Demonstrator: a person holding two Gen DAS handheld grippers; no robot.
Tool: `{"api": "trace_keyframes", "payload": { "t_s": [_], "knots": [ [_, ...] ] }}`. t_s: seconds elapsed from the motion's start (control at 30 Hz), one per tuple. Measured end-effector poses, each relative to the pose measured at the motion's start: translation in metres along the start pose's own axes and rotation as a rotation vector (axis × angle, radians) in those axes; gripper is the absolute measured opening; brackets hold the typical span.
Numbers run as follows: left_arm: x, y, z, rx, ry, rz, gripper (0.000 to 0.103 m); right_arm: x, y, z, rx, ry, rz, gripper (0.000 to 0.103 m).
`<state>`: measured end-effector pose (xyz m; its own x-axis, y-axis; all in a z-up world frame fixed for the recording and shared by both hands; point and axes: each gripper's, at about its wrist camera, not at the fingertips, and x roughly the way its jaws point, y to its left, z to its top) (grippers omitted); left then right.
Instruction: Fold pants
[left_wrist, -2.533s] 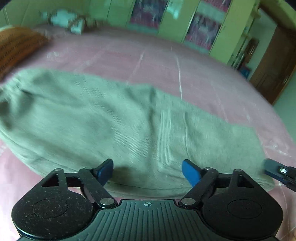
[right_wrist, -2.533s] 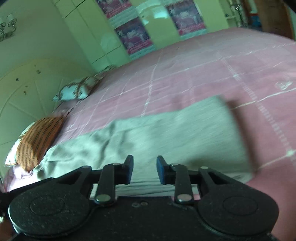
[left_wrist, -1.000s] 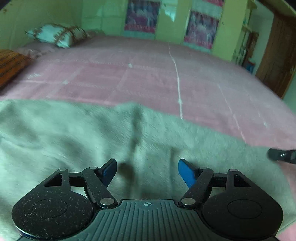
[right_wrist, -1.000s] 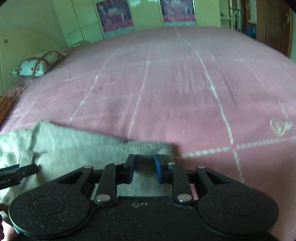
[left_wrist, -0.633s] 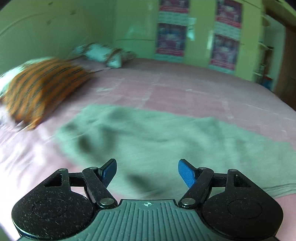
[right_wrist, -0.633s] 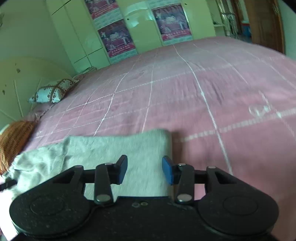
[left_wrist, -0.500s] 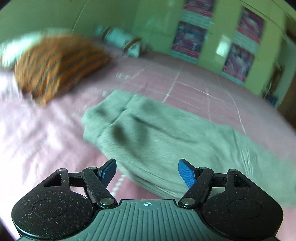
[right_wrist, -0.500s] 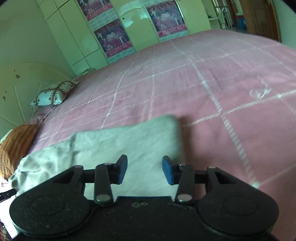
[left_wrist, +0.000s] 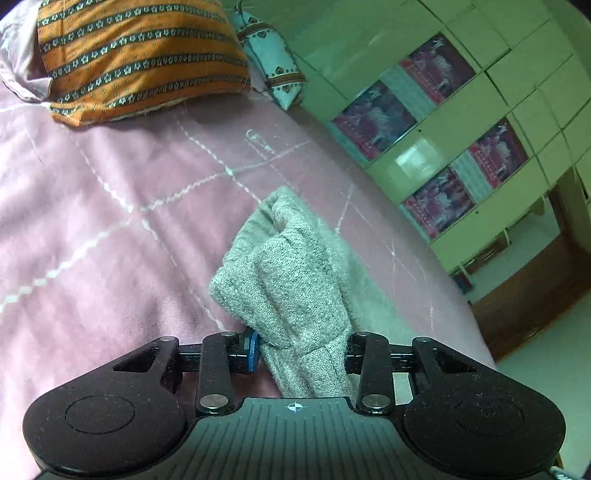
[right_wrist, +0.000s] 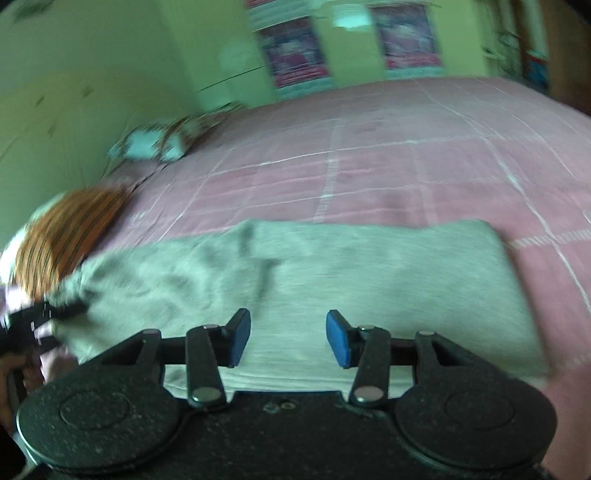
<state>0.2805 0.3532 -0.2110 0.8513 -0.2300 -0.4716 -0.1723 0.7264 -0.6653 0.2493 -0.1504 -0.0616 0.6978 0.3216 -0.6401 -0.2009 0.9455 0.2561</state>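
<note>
Left wrist view: an orange striped pillow (left_wrist: 140, 55) lies well ahead-left of the left gripper (left_wrist: 301, 350), whose jaws are closing on a bunched end of the grey pants (left_wrist: 291, 280) on the pink bedspread (left_wrist: 92, 206). The right gripper (right_wrist: 288, 338), opening and holding nothing, hovers over the pants' flat middle.

Grey knit pants (left_wrist: 295, 291). Pink bed (left_wrist: 92, 221) with white stitched grid. Orange pillow (left_wrist: 140, 55) with dark flowered stripes. Green wardrobe (left_wrist: 480, 122). Blue pads (right_wrist: 340, 339) on black jaws.
</note>
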Motion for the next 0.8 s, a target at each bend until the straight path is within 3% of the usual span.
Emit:
{"api": "trace_keyframes", "payload": {
  "t_s": [0.1, 0.17, 0.23, 0.3, 0.4, 0.47, 0.63, 0.8],
  "knots": [
    [-0.001, -0.002, 0.004, 0.036, 0.018, 0.005, 0.037, 0.024, 0.03, -0.008, -0.117, 0.026, -0.002, 0.047],
    [-0.002, -0.009, 0.008, 0.085, 0.019, 0.027, 0.037, 0.06, 0.04, -0.026, -0.217, 0.139, -0.07, 0.046],
    [-0.009, -0.028, 0.007, 0.141, 0.004, 0.063, 0.036, 0.067, 0.041, -0.029, -0.221, 0.128, -0.099, 0.046],
    [-0.02, -0.058, 0.002, 0.254, -0.031, 0.093, 0.036, 0.056, 0.036, -0.016, -0.142, 0.123, -0.083, 0.047],
    [-0.033, -0.099, 0.006, 0.254, -0.1, 0.016, 0.036, 0.021, 0.013, -0.009, -0.047, -0.021, -0.048, 0.059],
    [-0.031, -0.143, 0.003, 0.335, -0.109, -0.028, 0.037, 0.005, -0.011, -0.007, 0.036, -0.058, -0.069, 0.059],
    [-0.007, -0.257, -0.035, 0.509, -0.058, -0.173, 0.037, -0.032, -0.09, -0.011, 0.289, -0.117, -0.089, 0.059],
    [0.049, -0.349, -0.114, 0.558, 0.081, -0.214, 0.038, -0.061, -0.157, -0.022, 0.436, -0.162, -0.116, 0.059]
  ]
}}
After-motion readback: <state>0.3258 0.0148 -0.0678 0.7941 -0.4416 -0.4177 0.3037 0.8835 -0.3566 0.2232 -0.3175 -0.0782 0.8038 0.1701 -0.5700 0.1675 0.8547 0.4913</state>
